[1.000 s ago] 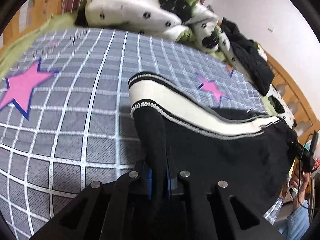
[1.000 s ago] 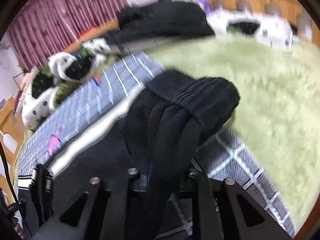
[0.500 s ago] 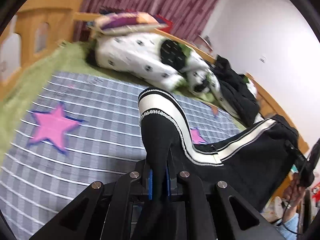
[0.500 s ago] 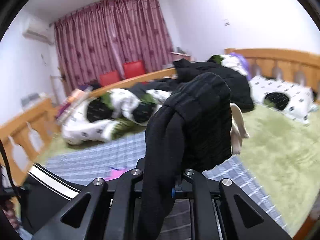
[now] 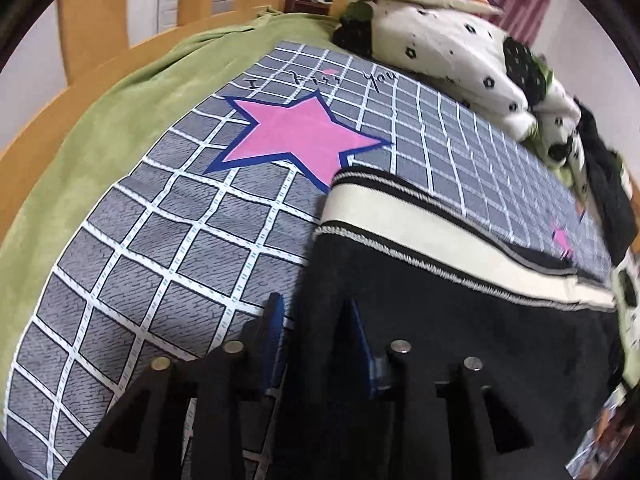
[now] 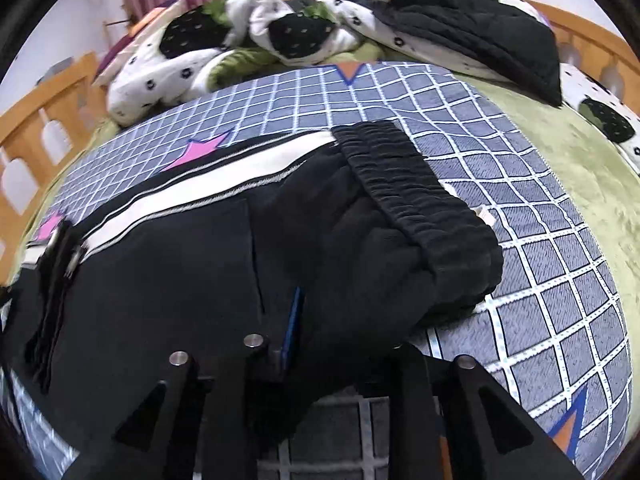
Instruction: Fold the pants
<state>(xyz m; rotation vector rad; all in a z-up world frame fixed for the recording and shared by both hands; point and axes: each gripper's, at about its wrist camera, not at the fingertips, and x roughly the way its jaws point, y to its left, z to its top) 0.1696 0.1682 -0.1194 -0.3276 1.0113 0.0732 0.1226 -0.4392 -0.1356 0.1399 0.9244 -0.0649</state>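
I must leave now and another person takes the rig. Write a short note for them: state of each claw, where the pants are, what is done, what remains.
Left claw: jaws have just been opening, the leg end of the pants lies loose between them.
Right claw: also just opening; only one blue pad shows, waist fabric lies over the other side, so its grip is unclear.
Pants: laid flat on the grid blanket, cream stripe towards the pillows, waistband at the right claw's end.
Done: pants laid out lengthwise.
Left: pull both claws clear, then fold them shorter.
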